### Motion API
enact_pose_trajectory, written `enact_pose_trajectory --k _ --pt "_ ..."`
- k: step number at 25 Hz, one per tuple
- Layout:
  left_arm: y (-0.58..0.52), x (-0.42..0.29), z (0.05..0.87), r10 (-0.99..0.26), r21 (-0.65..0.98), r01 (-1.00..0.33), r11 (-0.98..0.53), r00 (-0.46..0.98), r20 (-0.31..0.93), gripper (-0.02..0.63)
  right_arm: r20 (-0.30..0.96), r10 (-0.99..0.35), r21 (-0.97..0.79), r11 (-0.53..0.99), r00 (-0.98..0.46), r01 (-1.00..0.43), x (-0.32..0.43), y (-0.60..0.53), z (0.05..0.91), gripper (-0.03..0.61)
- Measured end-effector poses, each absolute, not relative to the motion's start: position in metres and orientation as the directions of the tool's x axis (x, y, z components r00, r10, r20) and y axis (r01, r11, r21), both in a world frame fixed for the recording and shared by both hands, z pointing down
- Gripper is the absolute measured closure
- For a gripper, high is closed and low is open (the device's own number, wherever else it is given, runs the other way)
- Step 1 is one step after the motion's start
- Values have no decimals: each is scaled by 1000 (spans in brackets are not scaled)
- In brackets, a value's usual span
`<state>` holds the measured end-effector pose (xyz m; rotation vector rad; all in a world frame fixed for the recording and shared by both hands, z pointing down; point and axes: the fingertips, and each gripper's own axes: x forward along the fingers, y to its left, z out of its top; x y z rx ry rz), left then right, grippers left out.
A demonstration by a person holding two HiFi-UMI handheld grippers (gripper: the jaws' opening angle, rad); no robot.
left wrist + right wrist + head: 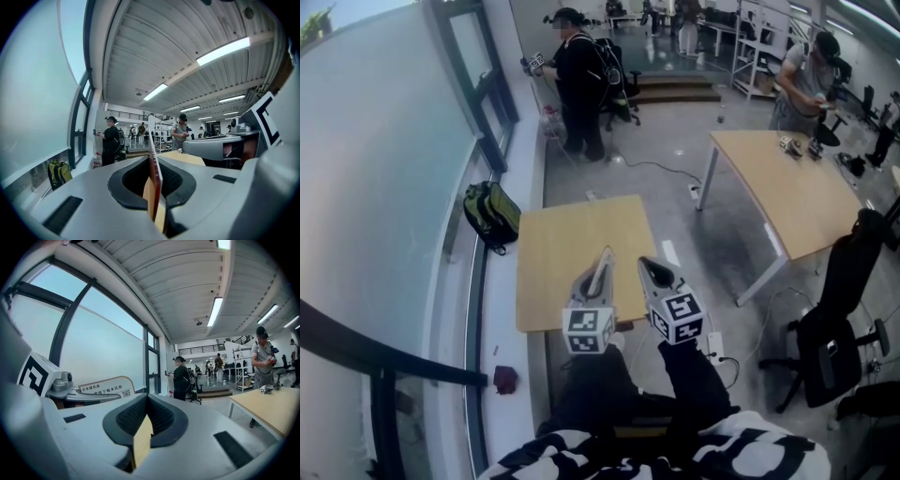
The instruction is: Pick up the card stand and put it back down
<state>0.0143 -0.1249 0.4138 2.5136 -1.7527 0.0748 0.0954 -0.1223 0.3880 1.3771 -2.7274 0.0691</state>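
The card stand is a thin, flat sign with a curved top. From the right gripper view I see its white printed face (105, 386); from the left gripper view only its reddish edge (155, 173), upright between the jaws. My left gripper (602, 258) (152, 161) is shut on it and holds it in the air above the small wooden table (572, 244). In the head view the stand (606, 266) is a narrow sliver at the left jaw tips. My right gripper (649, 265) (147, 401) hangs just to the right, level with the left one, shut with nothing in it.
A green backpack (492, 214) leans on the window ledge at the left. A larger wooden table (787, 187) and a black office chair (839, 319) stand to the right. One person (581, 80) stands by the window, another person (806, 84) at the far table.
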Motion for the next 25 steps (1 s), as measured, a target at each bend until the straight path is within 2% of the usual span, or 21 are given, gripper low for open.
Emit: enact_pose_trajectory --k 18,25 --pt "-115 -8 416 -941 53 -946 -321 325 98 592 113 -764 -9 638 -635 -770 75 -122 386 557" --pt "-119 -45 437 -939 63 -950 -307 313 140 592 128 -737 -36 665 -664 -746 33 -133 398 557"
